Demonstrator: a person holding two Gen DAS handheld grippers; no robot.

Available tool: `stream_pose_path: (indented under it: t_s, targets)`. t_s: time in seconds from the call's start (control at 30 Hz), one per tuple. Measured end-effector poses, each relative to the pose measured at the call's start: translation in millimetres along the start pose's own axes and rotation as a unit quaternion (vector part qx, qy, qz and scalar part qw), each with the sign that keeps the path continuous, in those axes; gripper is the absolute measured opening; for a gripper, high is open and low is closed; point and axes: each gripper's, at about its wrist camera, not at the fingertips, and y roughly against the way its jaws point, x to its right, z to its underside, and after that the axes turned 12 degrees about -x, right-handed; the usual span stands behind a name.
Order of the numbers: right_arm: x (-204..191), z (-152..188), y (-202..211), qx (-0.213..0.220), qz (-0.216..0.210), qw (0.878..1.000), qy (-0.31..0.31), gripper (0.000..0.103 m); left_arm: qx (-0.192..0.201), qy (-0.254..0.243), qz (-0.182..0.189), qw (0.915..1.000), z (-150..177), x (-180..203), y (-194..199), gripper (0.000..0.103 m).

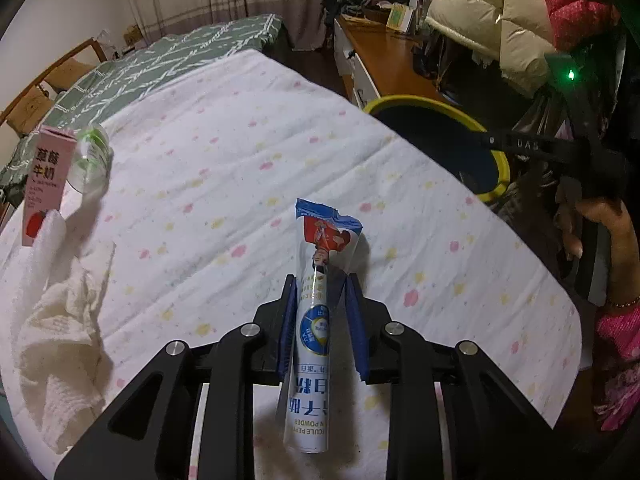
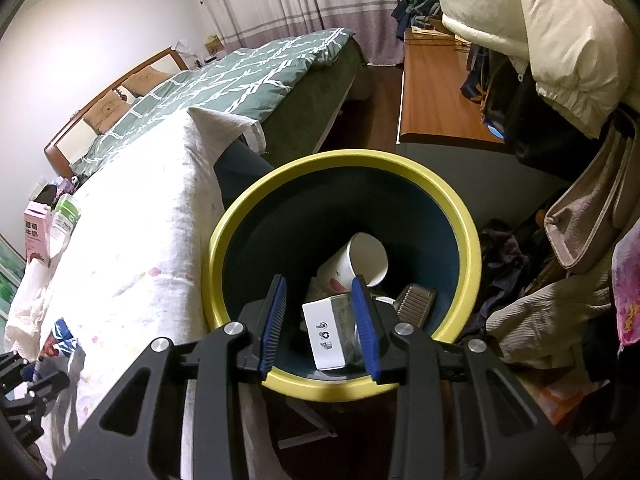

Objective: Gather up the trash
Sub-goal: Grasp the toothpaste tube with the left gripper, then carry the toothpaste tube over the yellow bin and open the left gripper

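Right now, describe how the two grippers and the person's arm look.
Both grippers, left and right, have black angular linkage arms with silver round bolts and blue ribbed pads. Seen from the left camera, the right one has a green light and white lettering, and the hand holding it wears a bead bracelet and pink sleeve.

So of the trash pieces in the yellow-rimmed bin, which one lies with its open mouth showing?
The white paper cup, tipped on its side with its round opening showing. The white cardboard box beside it is closed, and the dark ribbed piece has no opening.
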Motion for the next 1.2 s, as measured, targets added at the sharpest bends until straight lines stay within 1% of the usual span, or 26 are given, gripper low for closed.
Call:
stream_pose_path:
  t_s: [0.13,0.3,0.47,0.63,0.77,0.93,1.07,1.2]
  targets:
    - [3.7,4.6,7.4,0.004,-0.003,1.000,-0.002,0.033,0.013,-0.003,-0.003,0.9999,-6.5,3.1,9.7,0.025]
    - [8.2,15.5,26.7,0.015,-0.004,1.000,0.001,0.033,0.026,-0.014,-0.005,0.9996,-23.6,10.6,16.6,0.025]
    - [16.0,28.7,51.6,0.029,0.011,0.999,0.011,0.033,0.037,-0.037,-0.003,0.9986,-54.0,29.6,17.7,0.025]
    - [31.7,37.6,74.8,0.047,0.033,0.998,0.011,0.034,0.051,-0.067,0.009,0.9964,-93.2,61.9,14.7,0.025]
    - [47.8,45.3,91.5,0.064,0.048,0.997,0.000,0.039,0.054,-0.090,0.014,0.9943,-124.4,91.4,2.5,0.025]
    - [70.5,52.2,98.1,0.066,0.061,0.996,-0.011,0.039,0.050,-0.113,0.011,0.9923,-164.2,130.1,-22.5,0.025]
    - [89.9,56.9,97.5,0.062,0.063,0.996,-0.029,0.039,0.039,-0.117,0.014,0.9922,-185.7,151.3,-43.4,0.025]
    - [103.5,58.8,94.8,0.058,0.061,0.996,-0.043,0.039,0.022,-0.118,0.020,0.9926,-195.4,166.1,-64.0,0.025]
